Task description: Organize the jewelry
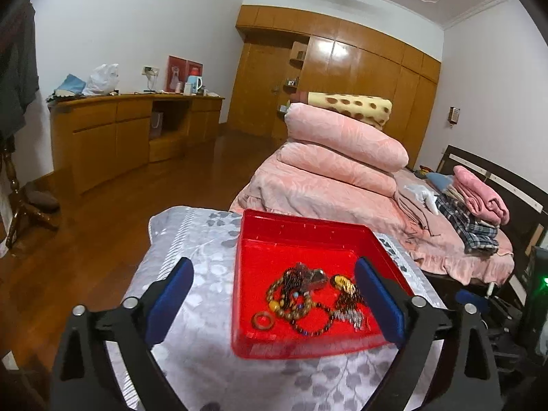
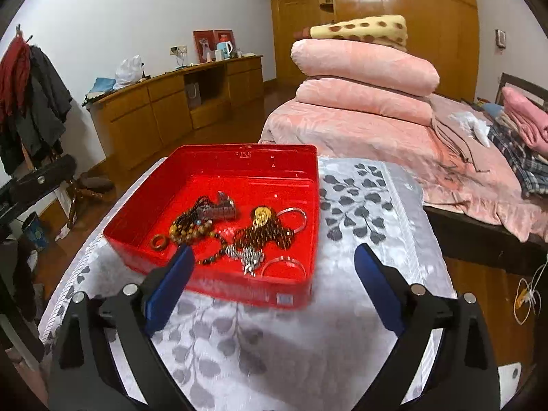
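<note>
A red tray [image 1: 301,229] [image 2: 212,157] sits on a grey leaf-patterned cloth. It holds a tangle of jewelry: brown bead bracelets [image 1: 291,299] [image 2: 191,227], an amber ring [image 1: 262,321] [image 2: 159,241], a gold pendant [image 1: 342,282] [image 2: 261,213], a silver chain [image 2: 246,257] and clear bangles [image 2: 283,264]. My left gripper [image 1: 274,303] is open and empty, its blue pads either side of the tray's near part. My right gripper [image 2: 274,287] is open and empty, just in front of the tray's near right corner.
The cloth-covered surface [image 2: 363,205] ends at a wooden floor on the left. A bed with pink folded quilts [image 1: 342,150] [image 2: 363,75] lies beyond. A wooden sideboard [image 1: 130,130] and wardrobe stand along the far walls. A coat rack [image 2: 30,102] stands left.
</note>
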The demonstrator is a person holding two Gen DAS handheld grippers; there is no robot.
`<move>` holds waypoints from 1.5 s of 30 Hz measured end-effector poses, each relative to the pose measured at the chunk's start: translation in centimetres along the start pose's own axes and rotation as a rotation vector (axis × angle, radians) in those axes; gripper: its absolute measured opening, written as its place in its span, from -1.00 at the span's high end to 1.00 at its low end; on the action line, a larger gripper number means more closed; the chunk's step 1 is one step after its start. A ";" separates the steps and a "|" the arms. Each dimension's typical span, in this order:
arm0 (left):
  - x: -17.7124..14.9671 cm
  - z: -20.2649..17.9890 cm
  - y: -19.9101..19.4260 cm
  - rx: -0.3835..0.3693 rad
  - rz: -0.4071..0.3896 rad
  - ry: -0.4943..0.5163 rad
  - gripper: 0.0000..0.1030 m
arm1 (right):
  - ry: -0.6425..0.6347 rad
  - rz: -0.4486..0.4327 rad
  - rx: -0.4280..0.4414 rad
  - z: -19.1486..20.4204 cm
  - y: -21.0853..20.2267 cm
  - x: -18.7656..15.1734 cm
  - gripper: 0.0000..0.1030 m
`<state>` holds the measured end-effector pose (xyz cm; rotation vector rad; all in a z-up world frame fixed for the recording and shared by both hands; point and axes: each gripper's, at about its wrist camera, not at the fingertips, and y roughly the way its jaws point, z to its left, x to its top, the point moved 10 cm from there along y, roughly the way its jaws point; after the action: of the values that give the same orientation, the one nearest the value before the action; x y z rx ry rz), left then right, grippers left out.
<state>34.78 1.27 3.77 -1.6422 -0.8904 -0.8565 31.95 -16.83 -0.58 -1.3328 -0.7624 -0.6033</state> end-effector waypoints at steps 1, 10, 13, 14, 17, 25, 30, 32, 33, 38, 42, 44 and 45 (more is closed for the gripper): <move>-0.1 0.1 -0.4 0.003 -0.004 0.001 -0.84 | 0.004 -0.003 0.000 0.0 -0.5 -0.3 -0.83; -3.4 -0.7 -3.7 0.041 -0.006 0.053 -0.88 | -0.006 -0.067 -0.007 1.3 -4.1 -2.5 -0.88; -4.2 -1.4 -4.8 0.056 -0.029 0.088 -0.88 | -0.001 -0.104 0.007 1.7 -5.4 -2.8 -0.88; -4.3 -1.6 -5.2 0.058 -0.040 0.096 -0.88 | -0.001 -0.115 0.011 1.9 -5.8 -2.8 -0.88; -4.6 -2.1 -6.3 0.048 -0.065 0.103 -0.88 | -0.003 -0.140 0.007 2.1 -6.9 -2.9 -0.88; -3.8 -3.4 -9.2 0.062 -0.151 0.157 -0.88 | -0.030 -0.229 0.010 3.4 -10.3 -2.2 -0.88; -3.3 -3.8 -10.6 0.065 -0.183 0.169 -0.88 | -0.019 -0.275 0.027 3.6 -12.2 -1.6 -0.88; -3.1 -4.2 -11.3 0.065 -0.197 0.181 -0.88 | -0.018 -0.290 0.028 3.7 -12.8 -1.4 -0.88; -3.0 -4.4 -11.7 0.067 -0.203 0.193 -0.88 | -0.017 -0.301 0.030 3.7 -13.2 -1.3 -0.88; -2.6 -5.5 -12.8 0.066 -0.227 0.227 -0.88 | -0.026 -0.333 0.036 4.2 -14.7 -1.0 -0.88; -2.5 -5.9 -13.6 0.052 -0.242 0.223 -0.88 | -0.035 -0.352 0.034 4.5 -15.6 -0.7 -0.88; -2.4 -6.0 -14.1 0.049 -0.253 0.223 -0.88 | -0.041 -0.365 0.034 4.6 -16.1 -0.6 -0.88; -2.4 -6.0 -14.3 0.048 -0.256 0.223 -0.88 | -0.043 -0.369 0.033 4.7 -16.2 -0.6 -0.88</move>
<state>20.53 -2.20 9.27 -1.3768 -0.9673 -1.1609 18.43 -14.69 9.36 -1.1852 -1.0606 -0.8516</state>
